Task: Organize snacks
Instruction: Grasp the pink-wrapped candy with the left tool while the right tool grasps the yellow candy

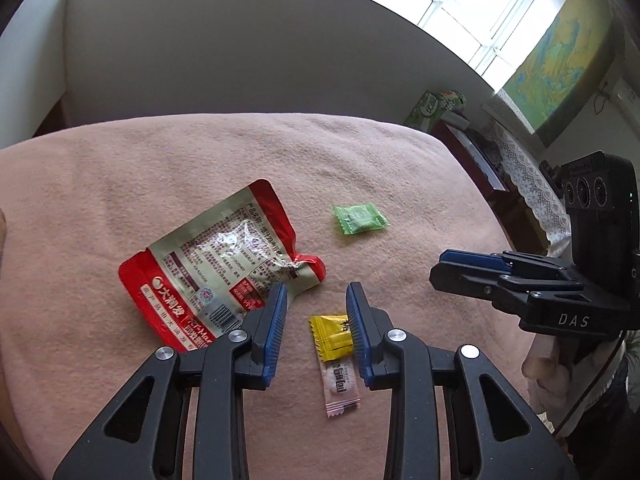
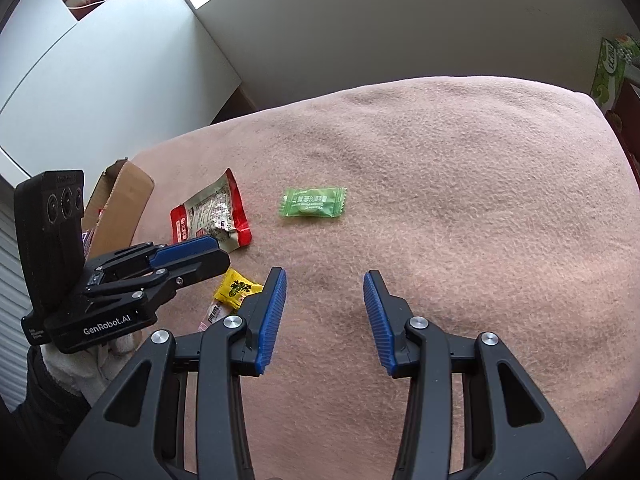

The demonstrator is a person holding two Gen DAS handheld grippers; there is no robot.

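The left gripper [image 1: 316, 300], spread wide and marked "GenRobot.AI", hovers over a yellow-and-pink sachet [image 1: 334, 360]. At ten o'clock lies a red pouch [image 1: 224, 264]; at one o'clock a green candy [image 1: 360, 219]. The right gripper [image 2: 325, 292], "DAS", is spread, empty. A cardboard box [image 2: 120, 208] sits on the pink-covered surface [image 2: 460, 200].

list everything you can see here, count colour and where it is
red and silver snack pouch: 1, red edges with printed silver back, lying flat on the blanket, left of centre
green candy: 1, green wrapper, alone on the blanket beyond both grippers
yellow candy: 1, yellow wrapper, between the left gripper's fingers on the blanket
pink sachet: 1, pale pink, touching the yellow candy's near end
cardboard box: 1, brown, open, at the blanket's left edge
blanket: 1, dusty pink, covering the surface
green carton: 1, green and white, far right beyond the blanket
left gripper: 1, black with blue pads, open
right gripper: 1, black with blue pads, open, nothing between the pads
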